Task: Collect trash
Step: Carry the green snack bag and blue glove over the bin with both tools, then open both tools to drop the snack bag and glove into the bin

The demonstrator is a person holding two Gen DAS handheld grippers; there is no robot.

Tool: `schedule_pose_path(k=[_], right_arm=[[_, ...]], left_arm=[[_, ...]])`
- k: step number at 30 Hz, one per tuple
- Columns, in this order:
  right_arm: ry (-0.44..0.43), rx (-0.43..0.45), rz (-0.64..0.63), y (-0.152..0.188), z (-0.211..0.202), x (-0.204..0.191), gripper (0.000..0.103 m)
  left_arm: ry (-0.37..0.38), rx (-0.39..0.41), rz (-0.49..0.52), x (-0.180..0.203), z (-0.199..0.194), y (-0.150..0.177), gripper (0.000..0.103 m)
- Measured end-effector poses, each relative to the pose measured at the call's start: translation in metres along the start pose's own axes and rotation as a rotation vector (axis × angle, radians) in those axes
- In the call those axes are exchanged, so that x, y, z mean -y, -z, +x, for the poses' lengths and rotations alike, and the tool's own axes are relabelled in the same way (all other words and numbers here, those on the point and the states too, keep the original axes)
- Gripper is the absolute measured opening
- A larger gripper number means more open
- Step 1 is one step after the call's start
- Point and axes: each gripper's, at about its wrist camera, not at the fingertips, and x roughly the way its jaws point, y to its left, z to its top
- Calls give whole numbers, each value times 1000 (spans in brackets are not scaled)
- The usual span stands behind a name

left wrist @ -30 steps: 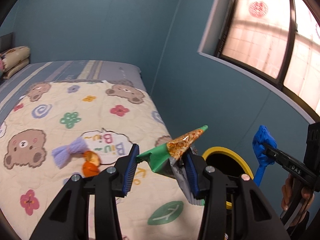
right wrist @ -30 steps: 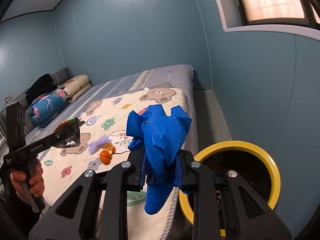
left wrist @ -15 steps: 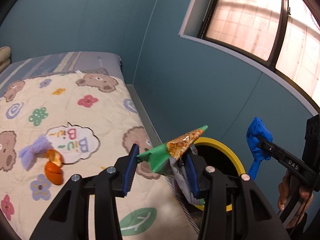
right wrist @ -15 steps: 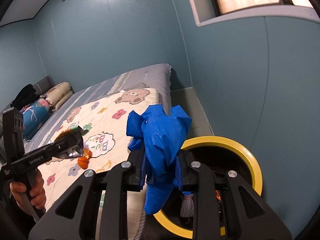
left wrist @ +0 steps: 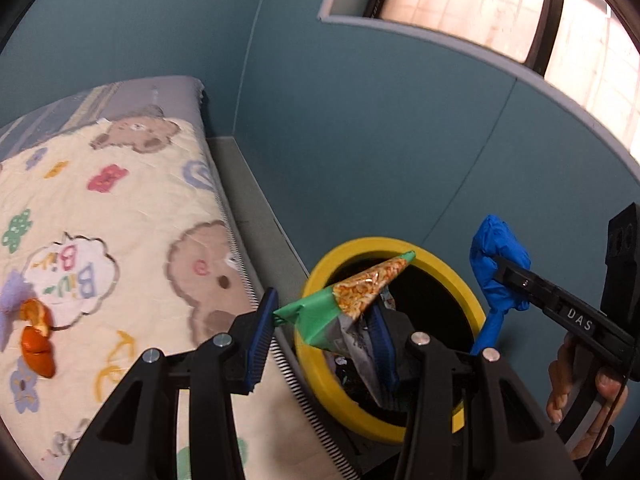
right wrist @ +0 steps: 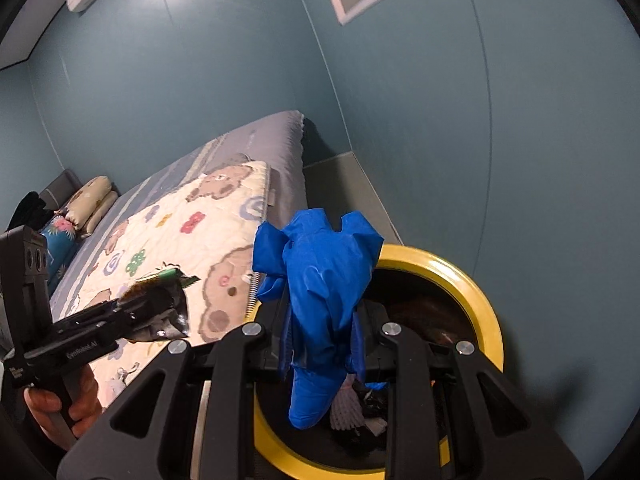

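A yellow-rimmed trash bin (left wrist: 320,292) stands on the floor beside the bed; it also shows in the right wrist view (right wrist: 476,292) with trash inside. My left gripper (left wrist: 320,344) is shut on a green and orange snack wrapper (left wrist: 356,300) and holds it over the bin's near rim. My right gripper (right wrist: 320,344) is shut on a crumpled blue glove (right wrist: 320,280) and holds it above the bin's left side. The glove also shows in the left wrist view (left wrist: 496,264). The wrapper shows in the right wrist view (right wrist: 160,304).
The bed with a bear-print quilt (left wrist: 120,216) lies left of the bin. An orange peel (left wrist: 38,340) and a lilac scrap (left wrist: 12,292) lie on the quilt. A teal wall (left wrist: 400,140) stands close behind the bin. Pillows (right wrist: 88,204) lie at the bed's far end.
Both grippers have moved right, from over the bed to over the bin, carrying the wrapper and the glove. The bin now sits under both.
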Motion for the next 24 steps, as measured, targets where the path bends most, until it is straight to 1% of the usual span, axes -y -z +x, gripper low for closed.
schedule_pose_path(k=[8, 12, 13, 16, 18, 20, 21, 23, 24], right_arm=[[37, -42, 50, 10, 28, 23, 23], [53, -60, 73, 16, 36, 30, 25], [58, -63, 77, 17, 38, 32, 29], [72, -61, 89, 17, 39, 37, 34], [75, -55, 95, 16, 36, 39, 40], [80, -48, 98, 15, 35, 38, 49], [82, -43, 99, 14, 33, 38, 50], [88, -37, 101, 13, 30, 37, 52], [89, -34, 104, 12, 27, 37, 54]], left_arm=[[35, -95, 0, 12, 51, 12, 42], [47, -110, 3, 13, 61, 14, 44], [47, -111, 4, 15, 61, 15, 46], [53, -103, -5, 14, 59, 13, 53], [64, -96, -13, 13, 57, 12, 60], [66, -85, -15, 12, 53, 11, 65], [62, -79, -14, 12, 50, 10, 70], [49, -70, -16, 11, 46, 9, 75], [50, -63, -22, 10, 43, 9, 80]])
